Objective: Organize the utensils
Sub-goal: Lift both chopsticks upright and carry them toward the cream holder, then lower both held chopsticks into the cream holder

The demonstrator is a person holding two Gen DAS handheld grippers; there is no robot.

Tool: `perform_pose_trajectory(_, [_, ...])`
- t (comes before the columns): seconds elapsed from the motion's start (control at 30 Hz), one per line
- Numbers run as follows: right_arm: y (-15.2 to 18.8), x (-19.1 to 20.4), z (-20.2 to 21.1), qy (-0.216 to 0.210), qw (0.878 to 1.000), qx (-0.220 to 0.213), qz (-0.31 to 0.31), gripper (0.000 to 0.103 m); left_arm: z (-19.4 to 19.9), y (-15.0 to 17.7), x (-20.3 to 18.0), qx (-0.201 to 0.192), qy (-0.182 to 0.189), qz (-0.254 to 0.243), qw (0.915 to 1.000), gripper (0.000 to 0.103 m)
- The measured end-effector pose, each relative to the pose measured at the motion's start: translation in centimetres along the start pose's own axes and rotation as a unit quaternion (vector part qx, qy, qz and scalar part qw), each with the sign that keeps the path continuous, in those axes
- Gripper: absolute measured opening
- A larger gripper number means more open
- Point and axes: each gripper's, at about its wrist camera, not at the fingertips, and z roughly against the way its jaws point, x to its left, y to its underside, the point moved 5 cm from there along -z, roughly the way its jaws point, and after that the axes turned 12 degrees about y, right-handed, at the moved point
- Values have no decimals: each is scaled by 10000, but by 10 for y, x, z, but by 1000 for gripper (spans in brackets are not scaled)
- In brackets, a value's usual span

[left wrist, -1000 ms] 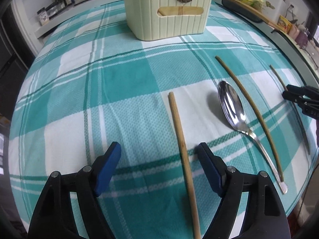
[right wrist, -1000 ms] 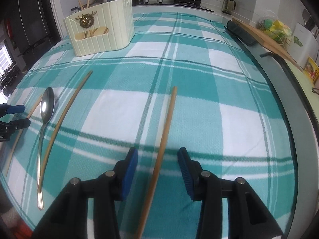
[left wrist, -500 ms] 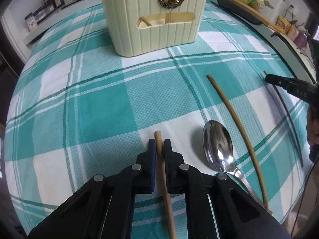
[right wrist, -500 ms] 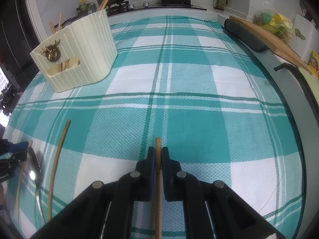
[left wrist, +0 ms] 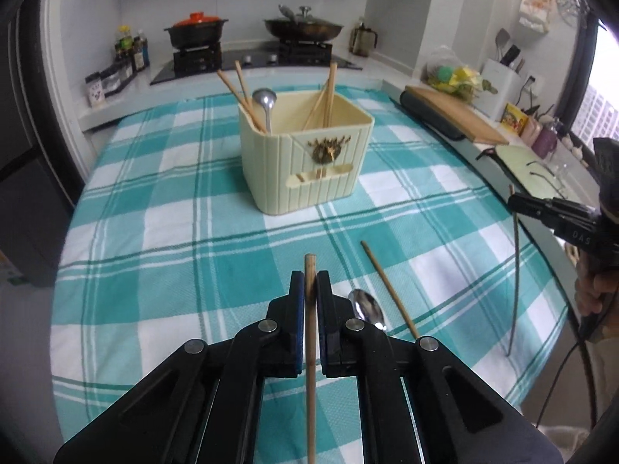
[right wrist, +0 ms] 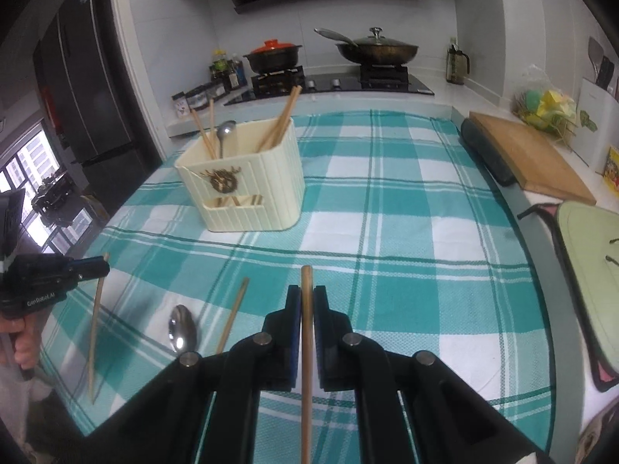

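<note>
**plaid_kitchen:** The left gripper (left wrist: 309, 290) is pinched tight on the left chopstick (left wrist: 310, 263), with the tip poking out front. Best way to get it in?

**umi_dad:** Stand it upright and come down over the holder (left wrist: 305, 178) rim into a gap between the sticks already there. Ignore the spoon (left wrist: 365, 309) and the loose chopstick (left wrist: 390, 290) on the cloth for now. The right gripper (right wrist: 306, 305) is clamped the same way on the right chopstick (right wrist: 306, 274). I'd go one hand at a time so they don't clash.
</note>
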Motion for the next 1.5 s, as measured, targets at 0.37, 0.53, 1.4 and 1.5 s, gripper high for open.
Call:
perform_pose_trajectory(0.37, [-26, 32, 87, -298, 9948, -909, 358, 6, 96, -35, -17, -1035, 200, -108, 9944, 5])
perform_pose_trajectory(0.53, [-36, 46, 107, -317, 9902, -1245, 546, 6, 106, -45, -23, -1171, 234, -204, 9926, 5])
perform_pose_trajectory(1.4, [-51, 41, 115, -593, 9941, -875, 243, 7, 104, -61, -33, -1214, 314, -246, 9918, 5])
perform_pose_trajectory(1.5, [-57, 43, 119, -524, 9928, -1031, 317, 7, 108, -76, -35, -1314, 377, -242, 9903, 4])
